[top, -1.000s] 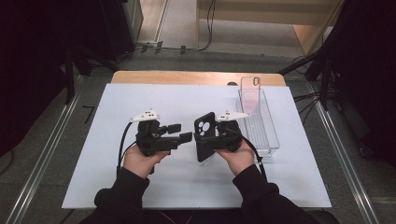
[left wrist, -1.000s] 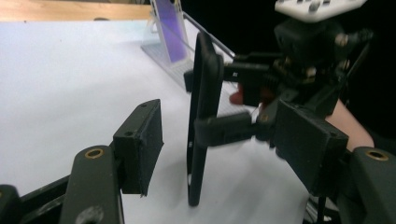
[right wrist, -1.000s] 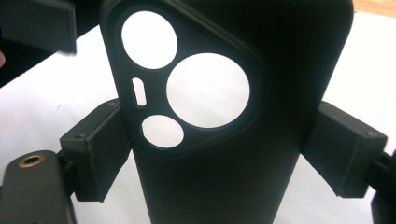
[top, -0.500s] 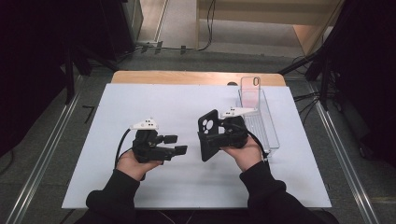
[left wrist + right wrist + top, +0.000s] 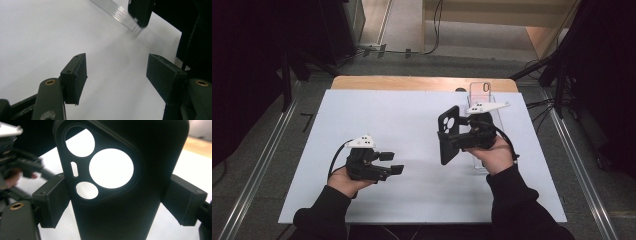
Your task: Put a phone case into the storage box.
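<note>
1. High view: the right gripper (image 5: 451, 137) holds a black phone case (image 5: 448, 134) upright above the white surface (image 5: 412, 115), right of centre, beside a clear tray (image 5: 484, 95). Carry it level.
2. Left gripper view: the left gripper (image 5: 116, 75) hangs empty, jaws apart; keep it clear.
3. Right gripper view: jaws clamped on the case's edges; I'd keep that squeeze steady.

Left gripper (image 5: 393, 163) low, jaws apart; right gripper (image 5: 447, 135) raised, jaws clamped.
</note>
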`<state>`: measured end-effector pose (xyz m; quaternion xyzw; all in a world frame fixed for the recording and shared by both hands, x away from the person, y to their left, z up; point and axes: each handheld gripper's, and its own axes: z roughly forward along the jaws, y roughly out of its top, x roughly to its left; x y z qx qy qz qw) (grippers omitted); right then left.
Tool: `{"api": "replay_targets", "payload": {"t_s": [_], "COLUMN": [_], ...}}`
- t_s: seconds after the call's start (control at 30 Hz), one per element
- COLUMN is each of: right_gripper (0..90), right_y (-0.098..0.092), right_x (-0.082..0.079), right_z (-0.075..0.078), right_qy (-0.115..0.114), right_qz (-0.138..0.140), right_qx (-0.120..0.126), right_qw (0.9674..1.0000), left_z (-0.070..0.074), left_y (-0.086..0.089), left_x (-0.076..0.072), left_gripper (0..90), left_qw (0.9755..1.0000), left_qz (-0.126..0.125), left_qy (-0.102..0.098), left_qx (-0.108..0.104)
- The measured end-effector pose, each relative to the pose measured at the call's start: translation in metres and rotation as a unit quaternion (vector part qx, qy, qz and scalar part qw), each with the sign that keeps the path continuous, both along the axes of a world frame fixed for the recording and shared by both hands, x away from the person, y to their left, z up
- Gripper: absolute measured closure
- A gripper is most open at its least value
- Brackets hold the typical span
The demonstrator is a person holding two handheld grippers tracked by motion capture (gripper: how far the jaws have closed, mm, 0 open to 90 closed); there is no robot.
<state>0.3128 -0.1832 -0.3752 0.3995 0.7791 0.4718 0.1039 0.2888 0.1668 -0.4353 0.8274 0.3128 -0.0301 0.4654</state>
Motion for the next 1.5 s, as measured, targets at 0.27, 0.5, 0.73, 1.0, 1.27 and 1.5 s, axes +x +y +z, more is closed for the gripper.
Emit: {"api": "replay_targets", "payload": {"t_s": [0.27,0.5,0.73,1.0,1.27,1.5], "right_gripper": [12.1,12.1,12.1,12.1,11.9,11.7], "right_y": [-0.041,-0.067,-0.086,-0.096,-0.089,-0.078], "right_x": [0.018,0.034,0.060,0.094,0.124,0.142], "right_z": [0.015,0.025,0.020,-0.008,-0.045,-0.066], "right_qy": [-0.005,-0.018,-0.026,0.001,0.044,0.063], "right_qz": [-0.076,-0.130,-0.199,-0.248,-0.272,-0.281], "right_qx": [0.017,0.010,-0.022,-0.025,-0.046,-0.068], "right_qw": [0.9970,0.9913,0.9795,0.9683,0.9603,0.9551], "left_z": [-0.003,-0.007,-0.009,-0.010,-0.010,-0.011], "left_y": [0.012,0.022,0.031,0.035,0.035,0.035], "left_x": [-0.005,-0.009,-0.012,-0.013,-0.012,-0.010], "left_gripper": [33.4,33.4,33.4,33.4,33.4,33.4], "left_qw": [0.9999,0.9997,0.9992,0.9989,0.9990,0.9989], "left_qz": [0.014,0.023,0.037,0.044,0.043,0.044], "left_qy": [0.002,0.006,0.009,0.010,0.012,0.013], "left_qx": [0.006,0.009,0.007,0.007,0.006,0.003]}}
